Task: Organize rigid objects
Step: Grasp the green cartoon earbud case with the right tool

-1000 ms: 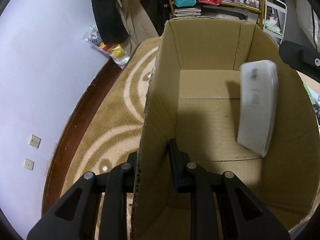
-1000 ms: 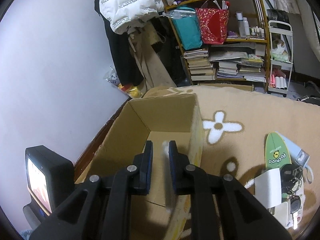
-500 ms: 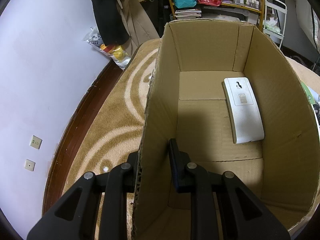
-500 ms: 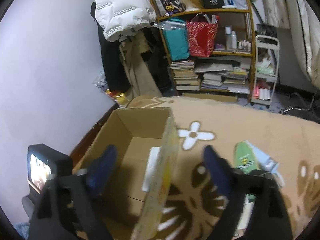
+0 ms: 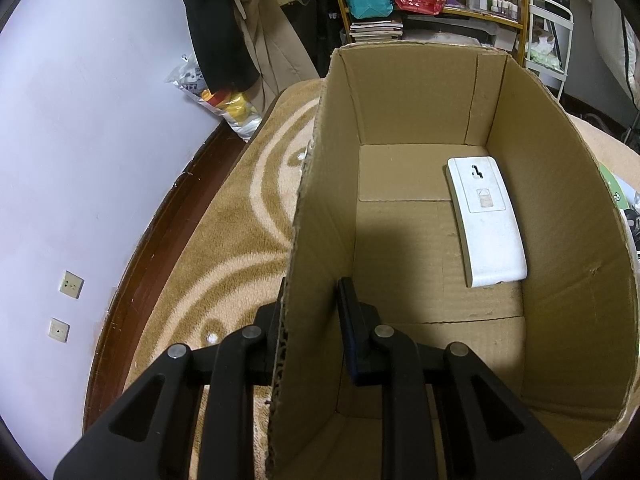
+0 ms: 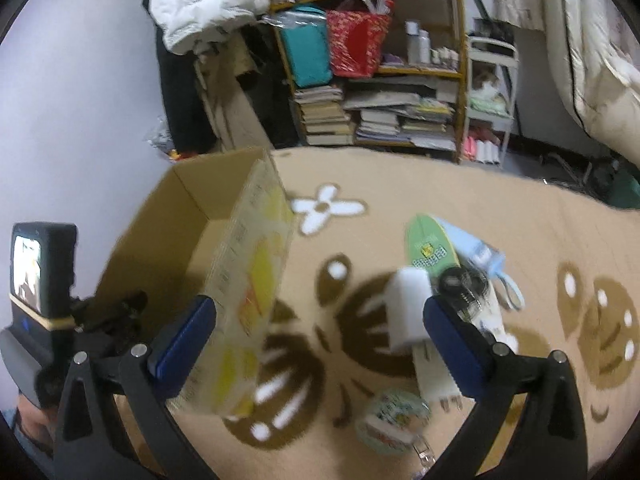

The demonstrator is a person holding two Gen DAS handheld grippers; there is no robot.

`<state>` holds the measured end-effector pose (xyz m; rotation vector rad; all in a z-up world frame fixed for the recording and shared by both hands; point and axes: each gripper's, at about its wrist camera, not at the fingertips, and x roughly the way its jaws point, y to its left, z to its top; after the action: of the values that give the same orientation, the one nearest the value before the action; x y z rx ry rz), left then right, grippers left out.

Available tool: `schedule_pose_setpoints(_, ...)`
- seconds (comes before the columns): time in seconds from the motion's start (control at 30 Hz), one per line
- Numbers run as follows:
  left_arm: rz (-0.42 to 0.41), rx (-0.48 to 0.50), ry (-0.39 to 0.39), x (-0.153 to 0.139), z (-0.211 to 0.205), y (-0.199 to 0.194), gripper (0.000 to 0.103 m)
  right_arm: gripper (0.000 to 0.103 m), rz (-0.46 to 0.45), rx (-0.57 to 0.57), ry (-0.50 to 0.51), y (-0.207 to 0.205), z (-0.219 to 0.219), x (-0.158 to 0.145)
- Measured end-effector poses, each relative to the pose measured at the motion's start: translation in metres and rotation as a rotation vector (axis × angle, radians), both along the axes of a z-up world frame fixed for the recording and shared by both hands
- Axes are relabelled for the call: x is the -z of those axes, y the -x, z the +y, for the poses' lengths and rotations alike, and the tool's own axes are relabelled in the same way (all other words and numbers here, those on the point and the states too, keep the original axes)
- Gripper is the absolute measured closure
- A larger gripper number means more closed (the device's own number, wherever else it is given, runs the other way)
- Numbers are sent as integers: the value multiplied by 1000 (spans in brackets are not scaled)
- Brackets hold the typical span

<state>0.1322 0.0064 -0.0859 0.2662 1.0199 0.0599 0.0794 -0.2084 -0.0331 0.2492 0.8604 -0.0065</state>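
Observation:
An open cardboard box (image 5: 568, 208) (image 6: 248, 272) stands on the patterned carpet. My left gripper (image 5: 312, 320) is shut on the box's left wall, one finger outside and one inside. A flat white rectangular device (image 5: 486, 220) lies on the box floor at the right. My right gripper (image 6: 320, 328) hangs open above the carpet beside the box, holding nothing. Ahead of it lie loose items: a white block (image 6: 410, 308), a green oval board (image 6: 428, 246), a light-blue object (image 6: 476, 250), a black round object (image 6: 456, 280) and a round printed tin (image 6: 394, 420).
A shelf (image 6: 380, 76) crammed with books and bags stands at the back. Coats (image 5: 224, 24) hang by the lilac wall (image 5: 80, 120). A white trolley (image 6: 492, 100) is to the right of the shelf. A plastic bag (image 5: 224, 100) lies near the wall.
My right gripper let go of the white device, which now lies flat in the box. It opened wide and pulled back out to the right over the carpet. The left gripper has not moved.

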Motion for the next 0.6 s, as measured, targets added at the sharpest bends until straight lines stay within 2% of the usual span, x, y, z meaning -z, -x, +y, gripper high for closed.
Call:
schedule_pose_setpoints(0.23,-2,1,-2,0,0,0,83,1,101,81,-48,22,-26,32)
schedule_pose_setpoints(0.33,-3,2,-5,-1,0,0,83,10,148,98,-55,28,-31,44)
schedule_pose_setpoints(0.4,-4,4,-10,-1,-1,1,83,26,174,92,-54,31,-30,50)
schedule_pose_setpoints(0.6,-11,11,-23,-2,-3,2,83,27,244,92,-23,35,-22,72)
